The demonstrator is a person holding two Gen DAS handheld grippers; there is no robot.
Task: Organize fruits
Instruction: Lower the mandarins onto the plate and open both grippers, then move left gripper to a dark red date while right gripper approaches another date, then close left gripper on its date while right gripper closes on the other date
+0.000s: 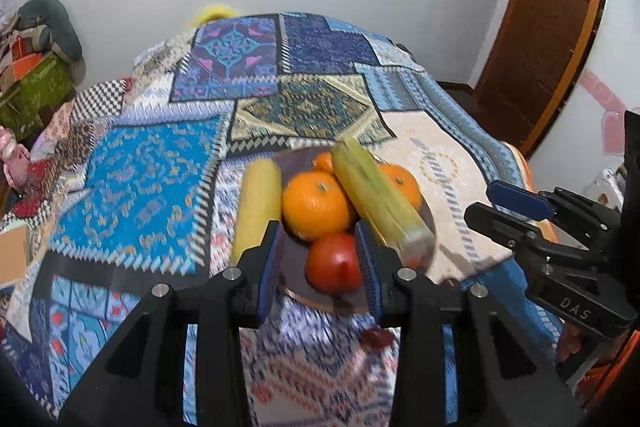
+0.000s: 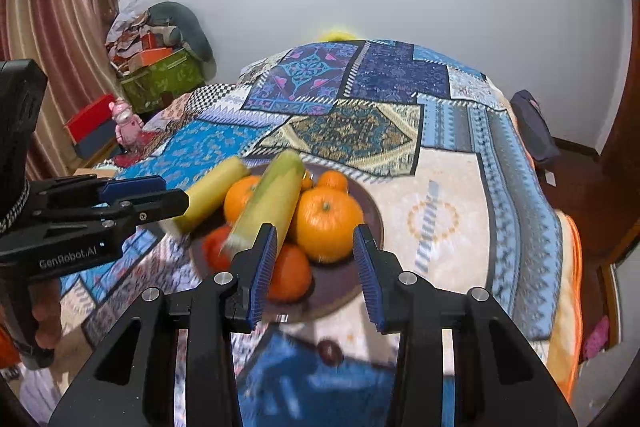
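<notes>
Both claws stand open and hold nothing: the left claw [image 1: 320, 259] and the right claw [image 2: 316, 267] hover just short of a dark plate [image 2: 372, 211] on the quilted bed [image 1: 152, 163]. Ahead of the left claw, one corn cob [image 1: 380, 199] lies across the oranges [image 1: 316, 205], its long axis slanting from far-left to near-right (blunt end nearest). A second cob [image 1: 258, 203] lies left of the plate, pointing away. A tomato [image 1: 334, 263] sits between the left claw's fingers.
</notes>
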